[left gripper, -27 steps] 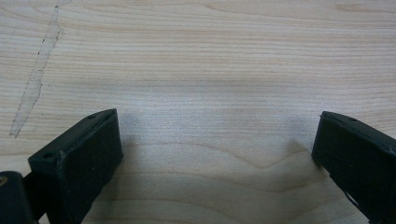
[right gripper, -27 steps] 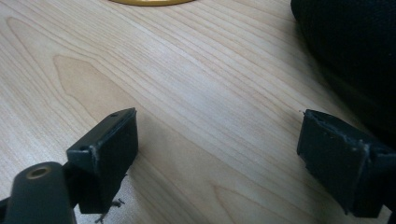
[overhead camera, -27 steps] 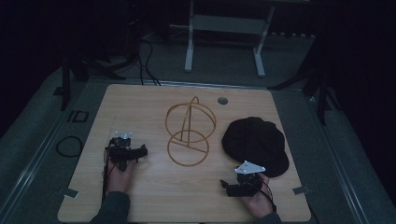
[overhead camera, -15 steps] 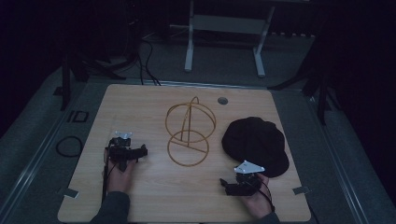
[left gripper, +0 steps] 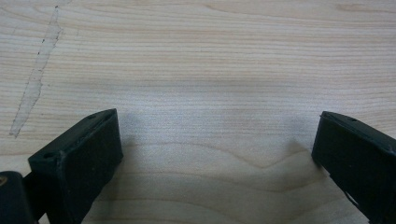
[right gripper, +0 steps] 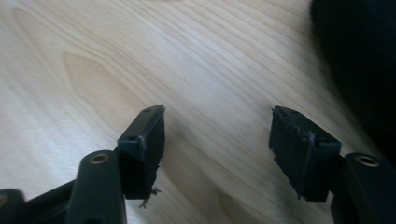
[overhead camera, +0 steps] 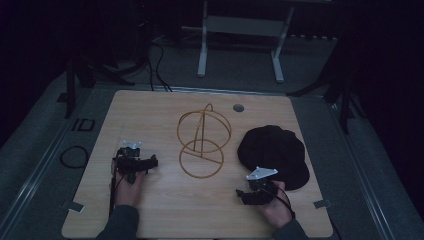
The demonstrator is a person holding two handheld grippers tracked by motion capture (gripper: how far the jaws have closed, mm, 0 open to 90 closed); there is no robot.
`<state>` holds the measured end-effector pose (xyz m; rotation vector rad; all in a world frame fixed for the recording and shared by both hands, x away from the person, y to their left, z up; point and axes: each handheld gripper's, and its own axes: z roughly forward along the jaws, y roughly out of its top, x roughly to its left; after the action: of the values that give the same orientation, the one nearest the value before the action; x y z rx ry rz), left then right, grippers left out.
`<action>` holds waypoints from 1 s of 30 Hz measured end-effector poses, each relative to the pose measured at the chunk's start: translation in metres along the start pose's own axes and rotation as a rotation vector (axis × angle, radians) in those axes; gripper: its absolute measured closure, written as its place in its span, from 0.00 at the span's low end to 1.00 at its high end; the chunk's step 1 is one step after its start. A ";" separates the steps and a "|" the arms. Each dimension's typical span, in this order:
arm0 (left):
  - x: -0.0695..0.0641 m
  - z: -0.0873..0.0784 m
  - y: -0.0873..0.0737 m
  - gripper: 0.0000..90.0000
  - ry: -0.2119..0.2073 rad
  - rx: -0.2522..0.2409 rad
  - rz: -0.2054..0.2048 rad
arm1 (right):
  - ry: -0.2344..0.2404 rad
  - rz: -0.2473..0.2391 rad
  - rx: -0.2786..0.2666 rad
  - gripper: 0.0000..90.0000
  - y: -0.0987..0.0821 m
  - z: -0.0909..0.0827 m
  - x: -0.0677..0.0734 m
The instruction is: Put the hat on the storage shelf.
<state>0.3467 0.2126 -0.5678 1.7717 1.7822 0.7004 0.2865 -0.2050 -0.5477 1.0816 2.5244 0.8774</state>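
At the near left of the table [overhead camera: 150, 107], my left gripper [overhead camera: 134, 161] sat low over the wood, held in the left hand [overhead camera: 129, 182]. In the left gripper view its jaws were spread wide apart, with nothing but bare wood grain between them [left gripper: 212, 140] and a pale streak [left gripper: 35, 81] on the board off to the upper left. On the near right side I had the right gripper [overhead camera: 257, 189] in the right hand [overhead camera: 275, 207], its grey three-cornered plate [overhead camera: 261, 173] on top. In the right gripper view its jaws were also parted, with only tabletop between them [right gripper: 217, 154], and the dark edge of the black hat [right gripper: 357, 60] showed at the upper right.

Just beyond the right gripper lay that black hat [overhead camera: 274, 154], flat on the table, its near edge close beside the gripper; I could not tell whether they touched. Between the two grippers, and a little farther back, stood a gold wire stand [overhead camera: 202, 142], made of an upright ring and a flat ring at its base. It stood apart from both grippers, with the hat near its right side. A small round grommet [overhead camera: 238, 107] sat in the tabletop behind the stand. Beyond the far edge, on the dim floor, I saw a white frame's legs [overhead camera: 240, 45] and some dark cables [overhead camera: 157, 62]; a cable loop [overhead camera: 74, 156] lay off the table's left side.
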 end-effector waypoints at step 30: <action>0.000 0.000 0.000 0.01 0.000 -0.001 -0.002 | -0.041 -0.210 0.102 0.25 0.072 -0.081 -0.043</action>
<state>0.3467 0.2125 -0.5678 1.7691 1.7831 0.7000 0.3210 -0.2322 -0.4394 0.8319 2.6134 0.6709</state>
